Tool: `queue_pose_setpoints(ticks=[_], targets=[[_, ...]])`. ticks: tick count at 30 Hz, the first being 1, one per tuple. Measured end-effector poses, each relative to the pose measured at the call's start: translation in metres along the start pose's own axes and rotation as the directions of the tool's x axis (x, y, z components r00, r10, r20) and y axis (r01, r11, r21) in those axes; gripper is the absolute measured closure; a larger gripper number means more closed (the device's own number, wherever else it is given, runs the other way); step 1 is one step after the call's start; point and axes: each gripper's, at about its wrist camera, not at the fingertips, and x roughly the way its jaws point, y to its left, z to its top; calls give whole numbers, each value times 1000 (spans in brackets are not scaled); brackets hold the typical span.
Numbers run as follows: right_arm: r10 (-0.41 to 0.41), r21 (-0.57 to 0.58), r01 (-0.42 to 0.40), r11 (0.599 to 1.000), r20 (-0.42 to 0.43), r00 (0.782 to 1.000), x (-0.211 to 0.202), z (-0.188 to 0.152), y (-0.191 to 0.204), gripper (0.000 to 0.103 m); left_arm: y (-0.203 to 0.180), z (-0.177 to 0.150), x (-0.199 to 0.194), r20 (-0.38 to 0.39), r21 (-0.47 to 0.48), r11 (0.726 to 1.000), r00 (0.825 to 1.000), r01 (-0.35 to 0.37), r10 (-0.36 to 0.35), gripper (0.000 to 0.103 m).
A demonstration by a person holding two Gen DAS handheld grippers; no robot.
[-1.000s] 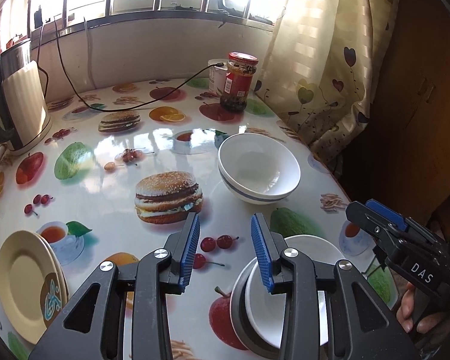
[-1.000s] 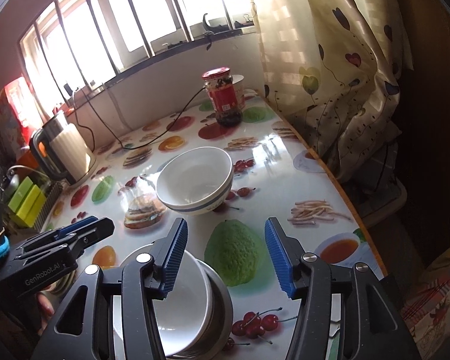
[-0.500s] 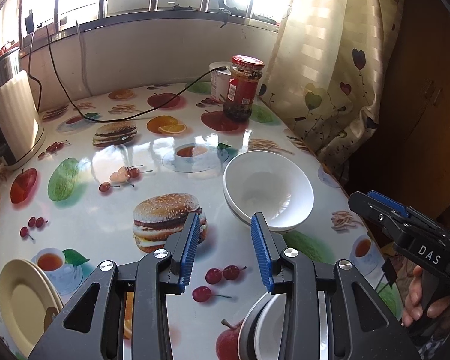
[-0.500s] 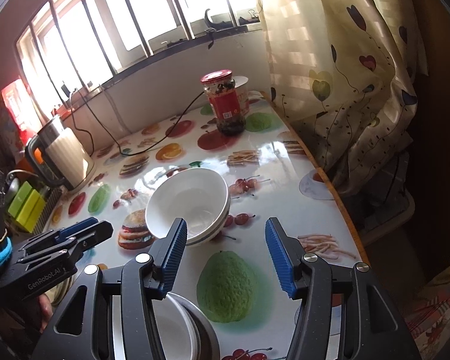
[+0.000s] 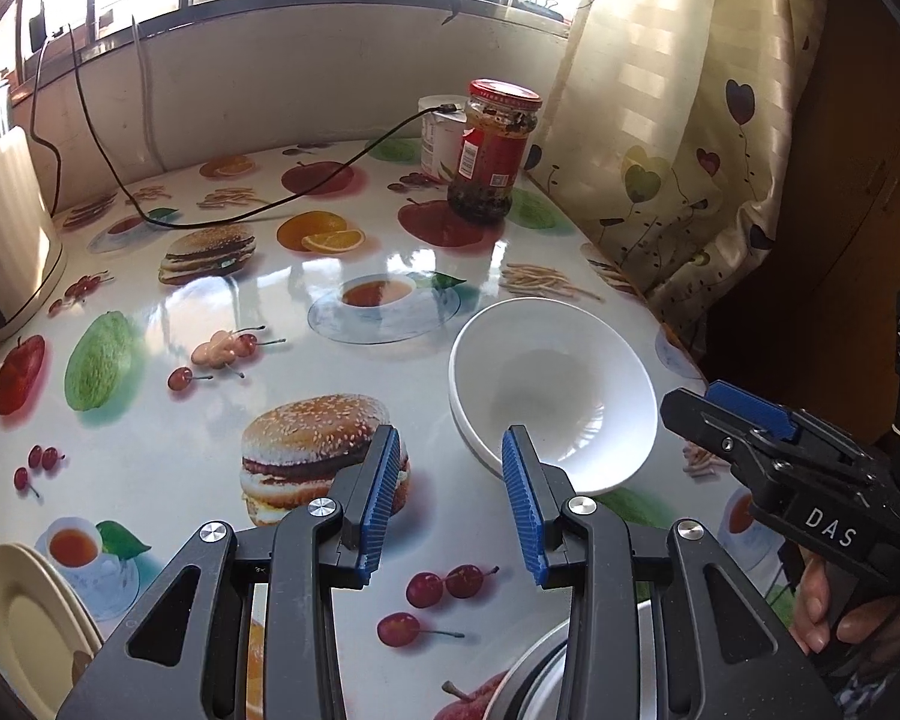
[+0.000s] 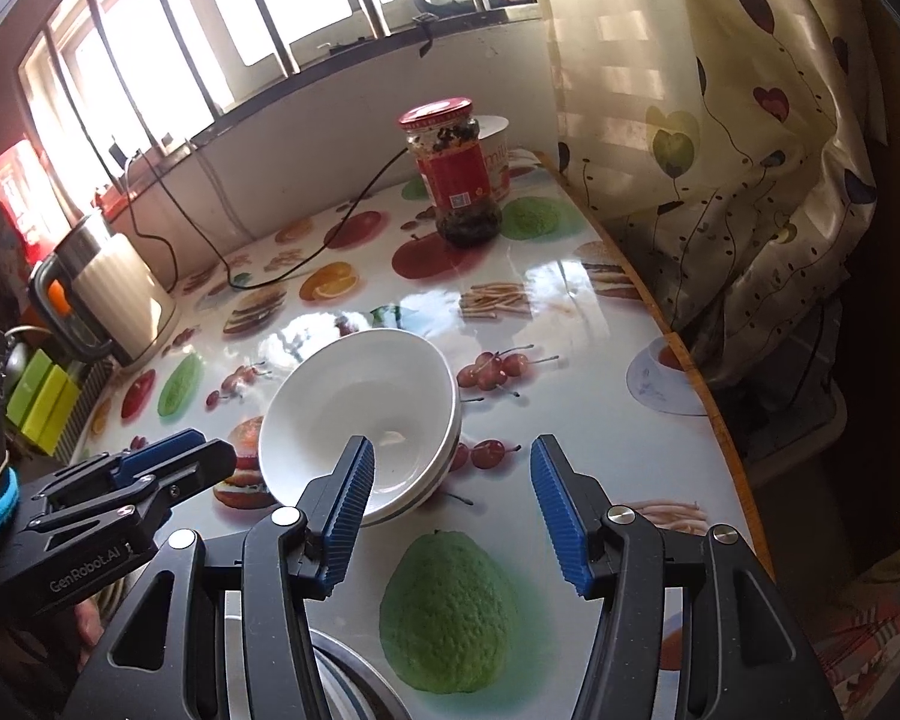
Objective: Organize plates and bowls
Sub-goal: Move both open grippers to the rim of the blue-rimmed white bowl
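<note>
Stacked white bowls (image 5: 555, 396) sit on the fruit-print table, also in the right wrist view (image 6: 360, 420). My left gripper (image 5: 450, 501) is open and empty, its right finger just before the bowls' near rim. My right gripper (image 6: 456, 510) is open and empty, its left finger over the bowls' near rim. A grey-rimmed plate with a white dish (image 5: 546, 684) lies under the left gripper, partly hidden; it shows in the right wrist view (image 6: 348, 690). Cream plates (image 5: 30, 618) lie stacked at the near left.
A red-lidded jar (image 5: 495, 150) and a white cup (image 5: 441, 135) stand at the back right. A kettle (image 6: 108, 294) stands left, with a black cable (image 5: 240, 213) across the table. A curtain (image 6: 720, 138) hangs along the table's right edge (image 6: 690, 372).
Both grippers have moved forward toward the white bowls. The grey-rimmed plate and the cream plates have slid toward the bottom of the views. Both jaws stay open.
</note>
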Motion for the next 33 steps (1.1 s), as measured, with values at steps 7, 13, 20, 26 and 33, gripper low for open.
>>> queue_pose_setpoints(ticks=[7, 13, 20, 26, 33], targets=[[18, -28, -19, 999, -45, 999, 20, 2, 3, 48, 0, 5, 13, -16, 11, 1000, 1000, 7, -6, 66], [20, -39, -23, 999, -69, 997, 33, 2, 3, 56, -1, 7, 24, -41, 9, 1000, 999, 20, -20, 66], [21, -47, -25, 999, -78, 997, 40, 3, 4, 74, -1, 6, 32, -58, 7, 1000, 998, 24, -23, 66], [30, -61, -34, 998, -80, 996, 42, 4, 7, 79, -6, 6, 34, -58, 33, 999, 998, 20, -18, 77], [30, -59, -34, 998, -79, 996, 43, 4, 7, 79, -9, 8, 36, -51, 50, 999, 999, 8, -6, 81]])
